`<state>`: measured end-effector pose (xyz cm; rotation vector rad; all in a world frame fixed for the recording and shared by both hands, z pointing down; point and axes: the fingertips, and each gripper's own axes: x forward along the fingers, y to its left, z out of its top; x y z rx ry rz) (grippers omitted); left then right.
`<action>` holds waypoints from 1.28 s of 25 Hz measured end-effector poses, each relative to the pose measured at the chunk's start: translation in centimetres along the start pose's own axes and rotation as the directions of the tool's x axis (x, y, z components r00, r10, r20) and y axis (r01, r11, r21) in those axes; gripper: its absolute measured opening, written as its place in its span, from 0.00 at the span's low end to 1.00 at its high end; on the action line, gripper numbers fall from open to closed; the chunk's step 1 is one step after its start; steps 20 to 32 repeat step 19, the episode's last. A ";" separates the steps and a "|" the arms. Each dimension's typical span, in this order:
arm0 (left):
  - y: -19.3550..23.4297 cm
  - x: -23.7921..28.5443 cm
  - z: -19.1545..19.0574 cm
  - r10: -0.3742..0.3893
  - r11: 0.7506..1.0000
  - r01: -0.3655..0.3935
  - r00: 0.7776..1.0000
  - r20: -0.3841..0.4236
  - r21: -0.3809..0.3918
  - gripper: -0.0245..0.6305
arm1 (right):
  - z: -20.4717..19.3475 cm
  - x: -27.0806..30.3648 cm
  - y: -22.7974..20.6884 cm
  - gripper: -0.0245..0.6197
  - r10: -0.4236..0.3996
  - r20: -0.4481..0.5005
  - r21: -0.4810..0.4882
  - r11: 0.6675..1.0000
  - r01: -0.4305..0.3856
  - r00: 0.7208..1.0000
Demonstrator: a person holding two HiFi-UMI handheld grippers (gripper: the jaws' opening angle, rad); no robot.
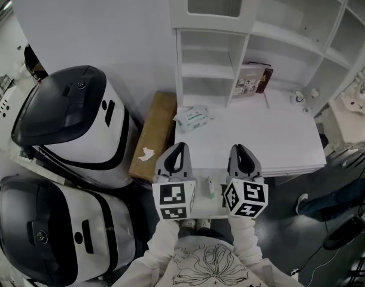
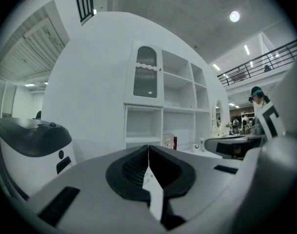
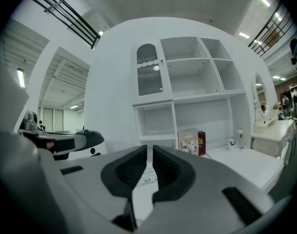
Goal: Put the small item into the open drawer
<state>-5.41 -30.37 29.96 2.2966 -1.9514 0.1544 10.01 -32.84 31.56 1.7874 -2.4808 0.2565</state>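
Left hand-held gripper (image 1: 178, 149) and right hand-held gripper (image 1: 241, 150) hover empty, jaws all but closed, low in the frame. Above them, mid-frame, the tissue pack (image 1: 193, 117) lies on the table (image 1: 278, 136). I'd judge it light, soft and slippery, so I'd pinch it across its narrow middle.

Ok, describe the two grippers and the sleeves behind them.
The left claw and right claw match: pale grey tapered shells with dark ribbed pads inside. Each carries a cube with black-and-white square markers: left cube, right cube. The sleeves are off-white; the shirt has a line-drawn flower.
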 end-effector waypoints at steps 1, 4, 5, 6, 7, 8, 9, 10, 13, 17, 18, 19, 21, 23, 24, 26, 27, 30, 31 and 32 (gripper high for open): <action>0.0 0.0 0.0 0.001 1.000 -0.001 1.000 0.001 0.000 0.05 | 0.0 0.0 0.0 0.09 0.001 0.000 0.000 1.000 -0.001 1.000; -0.1 0.0 0.3 0.002 1.000 -0.002 1.000 0.007 0.006 0.05 | 0.0 0.0 -0.2 0.09 0.001 0.000 0.001 1.000 -0.001 1.000; -0.2 0.0 0.3 0.001 1.000 -0.001 1.000 0.008 0.006 0.05 | 0.1 0.0 -0.2 0.09 -0.002 0.001 0.001 1.000 0.002 1.000; -0.2 0.1 0.3 0.001 1.000 -0.001 1.000 0.008 0.007 0.05 | 0.1 0.0 -0.2 0.09 -0.003 0.003 0.001 1.000 0.003 1.000; -0.3 0.1 0.3 0.001 1.000 -0.001 1.000 0.008 0.008 0.05 | 0.2 0.0 -0.3 0.09 -0.003 0.004 0.000 1.000 0.003 1.000; -0.3 0.1 0.3 0.001 1.000 -0.001 1.000 0.009 0.010 0.05 | 0.2 0.0 -0.3 0.09 -0.002 0.005 -0.001 1.000 0.002 1.000; -0.4 0.1 0.3 0.002 1.000 -0.002 1.000 0.008 0.010 0.05 | 0.2 0.0 -0.3 0.09 0.000 0.005 -0.001 1.000 0.000 1.000; -0.4 0.2 0.3 0.002 1.000 -0.002 1.000 0.007 0.010 0.05 | 0.1 0.0 -0.3 0.09 0.001 0.006 0.000 1.000 -0.001 1.000; -0.5 0.2 0.1 0.002 1.000 -0.002 1.000 0.004 0.009 0.05 | 0.0 0.0 -0.4 0.09 0.001 0.004 0.003 1.000 -0.001 1.000; -0.5 0.3 0.3 0.001 1.000 -0.001 1.000 0.005 0.009 0.05 | 0.1 0.1 -0.6 0.09 0.000 0.001 0.003 1.000 0.000 1.000; -0.6 0.4 0.3 0.001 1.000 -0.002 1.000 0.004 0.010 0.05 | 0.1 0.2 -0.6 0.09 0.000 0.000 0.003 1.000 0.000 1.000; -0.6 0.5 0.2 0.002 1.000 -0.002 1.000 0.004 0.010 0.05 | 0.1 0.2 -0.7 0.09 0.001 0.000 0.003 1.000 -0.001 1.000; -0.6 0.5 0.2 0.002 1.000 -0.002 1.000 0.004 0.010 0.05 | 0.1 0.2 -0.7 0.09 0.001 0.000 0.003 1.000 -0.001 1.000; -0.6 0.5 0.2 0.002 1.000 -0.002 1.000 0.004 0.010 0.05 | 0.1 0.2 -0.7 0.09 0.001 0.000 0.003 1.000 -0.001 1.000; -0.6 0.5 0.2 0.002 1.000 -0.002 1.000 0.004 0.010 0.05 | 0.1 0.2 -0.7 0.09 0.001 0.000 0.003 1.000 -0.001 1.000; -0.6 0.5 0.2 0.002 1.000 -0.002 1.000 0.004 0.010 0.05 | 0.1 0.2 -0.7 0.09 0.001 0.000 0.003 1.000 -0.001 1.000; -0.6 0.5 0.2 0.002 1.000 -0.002 1.000 0.004 0.010 0.05 | 0.1 0.2 -0.7 0.09 0.001 0.000 0.003 1.000 -0.001 1.000; -0.6 0.5 0.2 0.002 1.000 -0.002 1.000 0.004 0.010 0.05 | 0.1 0.2 -0.7 0.09 0.001 0.000 0.003 1.000 -0.001 1.000; -0.6 0.5 0.2 0.002 1.000 -0.002 1.000 0.004 0.010 0.05 | 0.1 0.2 -0.7 0.09 0.001 0.000 0.003 1.000 -0.001 1.000; -0.6 0.5 0.2 0.002 1.000 -0.002 1.000 0.004 0.010 0.05 | 0.1 0.2 -0.7 0.09 0.001 0.000 0.003 1.000 -0.001 1.000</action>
